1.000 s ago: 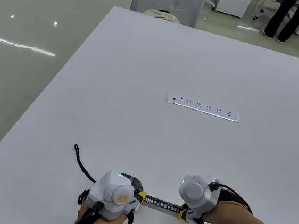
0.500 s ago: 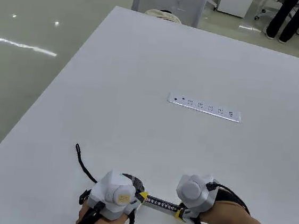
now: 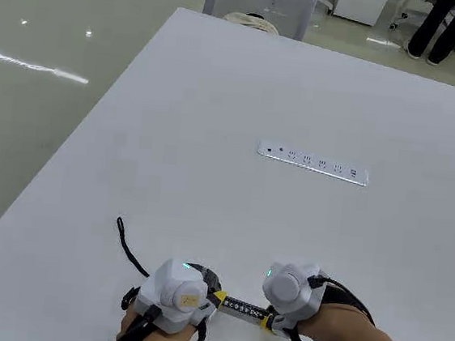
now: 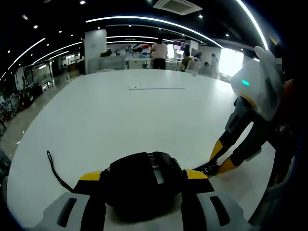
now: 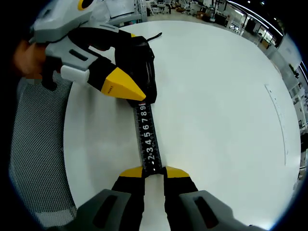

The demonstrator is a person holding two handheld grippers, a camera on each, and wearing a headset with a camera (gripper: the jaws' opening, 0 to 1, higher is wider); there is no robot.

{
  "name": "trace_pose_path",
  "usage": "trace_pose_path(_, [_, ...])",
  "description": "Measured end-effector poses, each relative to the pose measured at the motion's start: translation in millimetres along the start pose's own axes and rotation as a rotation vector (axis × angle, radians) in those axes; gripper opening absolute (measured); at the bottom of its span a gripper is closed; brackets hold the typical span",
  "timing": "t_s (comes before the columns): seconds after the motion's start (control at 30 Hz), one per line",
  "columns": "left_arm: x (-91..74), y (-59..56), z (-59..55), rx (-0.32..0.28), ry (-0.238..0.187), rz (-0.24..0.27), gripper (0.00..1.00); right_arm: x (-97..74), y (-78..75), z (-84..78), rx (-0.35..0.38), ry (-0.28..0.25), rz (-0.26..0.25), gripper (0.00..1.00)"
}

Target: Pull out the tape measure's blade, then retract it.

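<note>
- Head view: the blade [image 3: 241, 307] spans a short gap between the two grippers, so either the pull-out has barely begun or the return is nearly done; I cannot tell which. The power strip [image 3: 312, 162] lies well beyond the case [image 3: 204, 280] on the table [image 3: 215, 137].
- Left gripper view: the left gripper [image 4: 143, 175] clamps the black case from both sides, low over the table. The right gripper [image 4: 220, 162] angles down just beside the case.
- Right gripper view: the right gripper's jaws pinch the blade's tip, with numerals up to nine showing back to the case's mouth.
</note>
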State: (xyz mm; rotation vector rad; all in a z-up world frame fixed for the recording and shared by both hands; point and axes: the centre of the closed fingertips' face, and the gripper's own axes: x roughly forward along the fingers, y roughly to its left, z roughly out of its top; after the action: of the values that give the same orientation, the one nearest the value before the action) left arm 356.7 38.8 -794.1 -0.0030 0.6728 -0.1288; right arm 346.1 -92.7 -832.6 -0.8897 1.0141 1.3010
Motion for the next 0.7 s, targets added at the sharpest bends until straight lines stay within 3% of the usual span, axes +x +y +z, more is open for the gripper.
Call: trace_pose_path(0.7, [0.8, 0.1, 1.2, -0.003, -0.003, -0.004, 0.60, 8.1, 3.8, 25.5, -0.023, -0.047, 0.008, 0.14])
